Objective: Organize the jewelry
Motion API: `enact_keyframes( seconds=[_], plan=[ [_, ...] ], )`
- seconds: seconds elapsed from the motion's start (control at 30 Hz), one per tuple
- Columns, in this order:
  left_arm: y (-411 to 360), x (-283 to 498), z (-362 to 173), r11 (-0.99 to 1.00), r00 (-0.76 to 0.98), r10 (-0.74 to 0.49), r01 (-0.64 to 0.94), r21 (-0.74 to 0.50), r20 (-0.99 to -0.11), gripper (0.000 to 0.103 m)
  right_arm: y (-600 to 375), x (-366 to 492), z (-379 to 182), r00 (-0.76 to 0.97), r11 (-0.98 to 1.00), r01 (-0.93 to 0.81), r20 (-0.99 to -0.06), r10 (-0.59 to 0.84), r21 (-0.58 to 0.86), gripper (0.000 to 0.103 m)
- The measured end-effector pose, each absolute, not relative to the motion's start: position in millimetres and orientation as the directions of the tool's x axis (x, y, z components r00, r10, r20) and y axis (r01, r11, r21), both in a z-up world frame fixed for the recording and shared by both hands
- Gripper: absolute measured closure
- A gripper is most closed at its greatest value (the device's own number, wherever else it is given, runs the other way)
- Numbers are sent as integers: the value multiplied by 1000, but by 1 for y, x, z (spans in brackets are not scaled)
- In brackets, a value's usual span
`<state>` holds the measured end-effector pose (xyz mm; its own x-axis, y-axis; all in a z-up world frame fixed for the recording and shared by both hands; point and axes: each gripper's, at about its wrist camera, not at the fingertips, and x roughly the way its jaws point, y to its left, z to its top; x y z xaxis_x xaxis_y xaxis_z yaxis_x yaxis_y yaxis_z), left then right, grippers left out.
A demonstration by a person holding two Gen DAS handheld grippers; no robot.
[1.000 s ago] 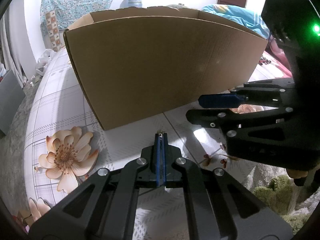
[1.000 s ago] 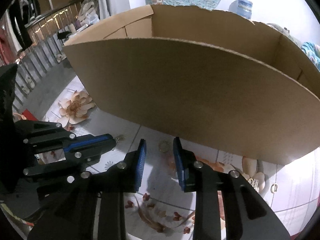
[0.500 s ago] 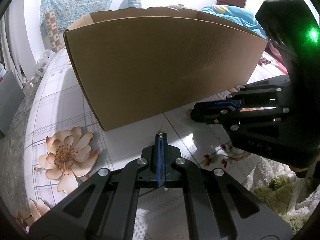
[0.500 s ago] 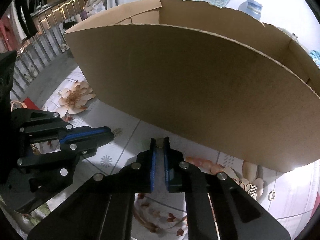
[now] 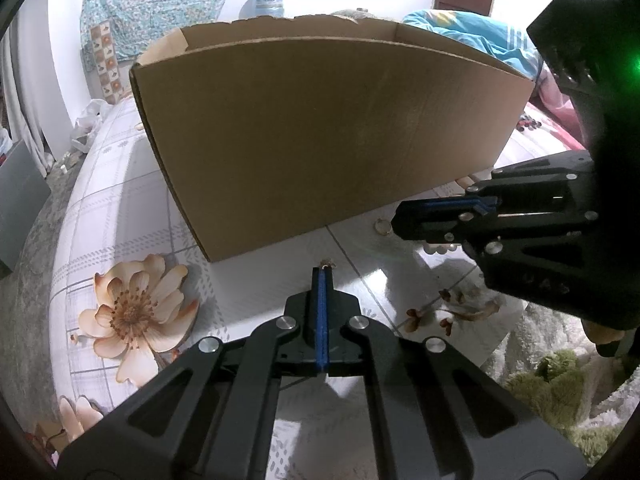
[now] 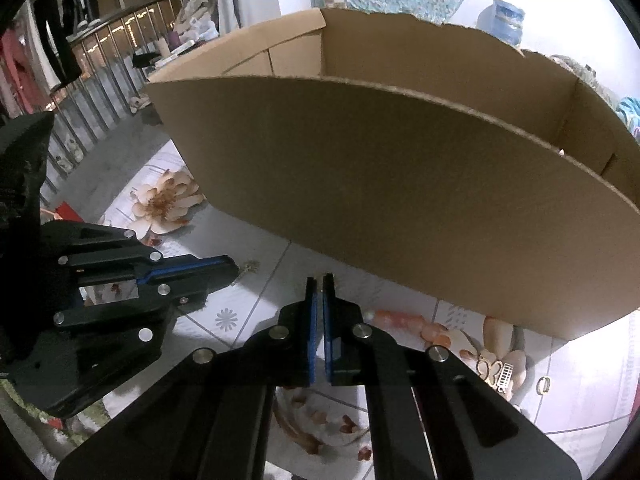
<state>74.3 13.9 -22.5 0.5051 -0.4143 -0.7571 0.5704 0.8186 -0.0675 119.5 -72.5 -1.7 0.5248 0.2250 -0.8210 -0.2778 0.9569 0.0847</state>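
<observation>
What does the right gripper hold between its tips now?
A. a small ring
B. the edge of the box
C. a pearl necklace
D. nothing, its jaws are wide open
A. In the left wrist view, a small ring sticks out at the closed tips of the right gripper, in front of the box.

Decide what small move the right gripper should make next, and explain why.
Probably lift the right gripper straight up: its jaws are shut on a small ring, and the wall of the cardboard box right ahead stands taller than the tips. The left gripper, shut on a small charm, looks ready likewise.
</observation>
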Motion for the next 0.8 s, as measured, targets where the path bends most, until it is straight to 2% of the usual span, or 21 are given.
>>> enact_keyframes(
  seconds=[0.27, 0.33, 0.4, 0.67, 0.73, 0.8],
  plan=[
    [17, 70, -16, 823, 521, -413, 565, -61, -747, 103, -79, 116, 5, 529, 956, -273, -812, 246, 111, 98],
    [17, 70, -16, 824, 523, -409, 563, -56, -748, 103, -83, 121, 2, 520, 958, -260, -818, 244, 120, 88],
    [17, 70, -17, 825, 522, -407, 563, -56, -749, 103, -82, 123, 1, 530, 960, -258, -814, 236, 110, 69],
    [17, 71, -17, 828, 524, -404, 558, -56, -750, 103, -77, 131, -9, 519, 955, -284, -825, 225, 82, 70],
    [17, 72, -17, 829, 523, -403, 557, -57, -751, 103, -75, 131, -8, 524, 955, -290, -825, 212, 62, 78],
    [17, 73, -18, 830, 521, -403, 555, -59, -752, 103, -76, 131, -8, 525, 955, -291, -826, 203, 50, 92]
  ],
)
